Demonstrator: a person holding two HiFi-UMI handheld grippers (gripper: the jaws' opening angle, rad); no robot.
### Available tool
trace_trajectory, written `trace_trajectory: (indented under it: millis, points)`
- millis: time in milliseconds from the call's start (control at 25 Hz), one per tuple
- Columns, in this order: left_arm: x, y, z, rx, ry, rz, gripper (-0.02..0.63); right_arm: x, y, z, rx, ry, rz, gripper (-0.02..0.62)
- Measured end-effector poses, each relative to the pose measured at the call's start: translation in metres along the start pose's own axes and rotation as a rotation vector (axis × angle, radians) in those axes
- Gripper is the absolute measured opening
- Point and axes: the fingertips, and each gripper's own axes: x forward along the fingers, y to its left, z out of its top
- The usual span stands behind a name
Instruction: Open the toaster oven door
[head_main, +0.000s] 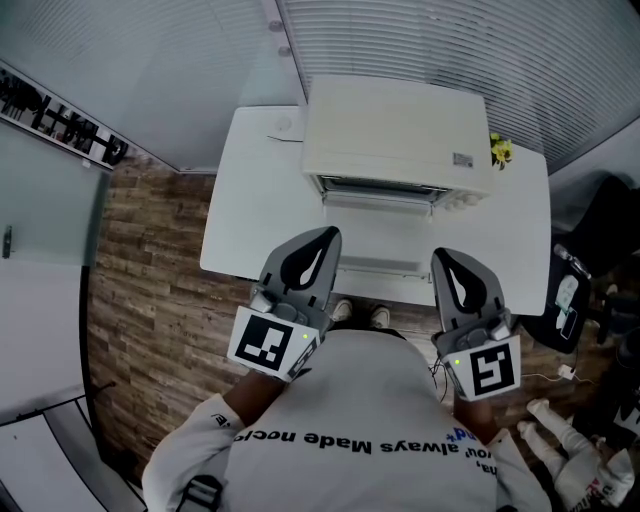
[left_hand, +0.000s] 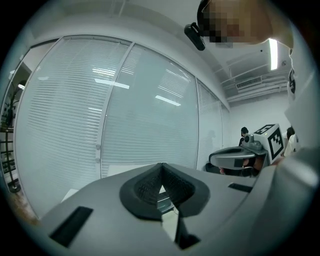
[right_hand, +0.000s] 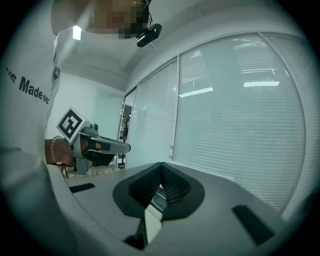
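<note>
A cream toaster oven (head_main: 400, 130) stands at the back of a white table (head_main: 250, 210). Its door (head_main: 375, 235) seems to lie folded down flat toward me, with the dark opening (head_main: 375, 187) showing behind it. My left gripper (head_main: 326, 236) hovers near the table's front edge, just left of the door, shut and empty. My right gripper (head_main: 443, 256) hangs just right of the door, also shut on nothing. In the left gripper view the jaws (left_hand: 161, 166) meet at a point; the right gripper view shows its jaws (right_hand: 161, 165) touching too.
A small yellow thing (head_main: 500, 150) sits right of the oven. A dark bag or chair (head_main: 575, 300) stands right of the table. Window blinds (head_main: 450, 50) run behind it, and wood flooring (head_main: 140, 280) lies to the left. My shoes (head_main: 360, 313) show under the table edge.
</note>
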Motion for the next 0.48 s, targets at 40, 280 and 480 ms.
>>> trace_trajectory:
  millis: [40,280,480]
  points:
    - [0.0001,-0.0008,0.0017,0.001,-0.003,-0.001,0.02,0.0014,-0.0004,0.0039,0.006,-0.015,-0.008,0.006]
    - [-0.0015,-0.0058,0.0041,0.0,-0.01,-0.009,0.02,-0.0005,-0.0009,0.006,0.001,-0.025,-0.017,0.006]
    - [-0.0007,-0.0076,0.0045,-0.009,-0.013,-0.011,0.02,-0.0023,-0.0024,0.0037,0.001,-0.022,-0.017,0.006]
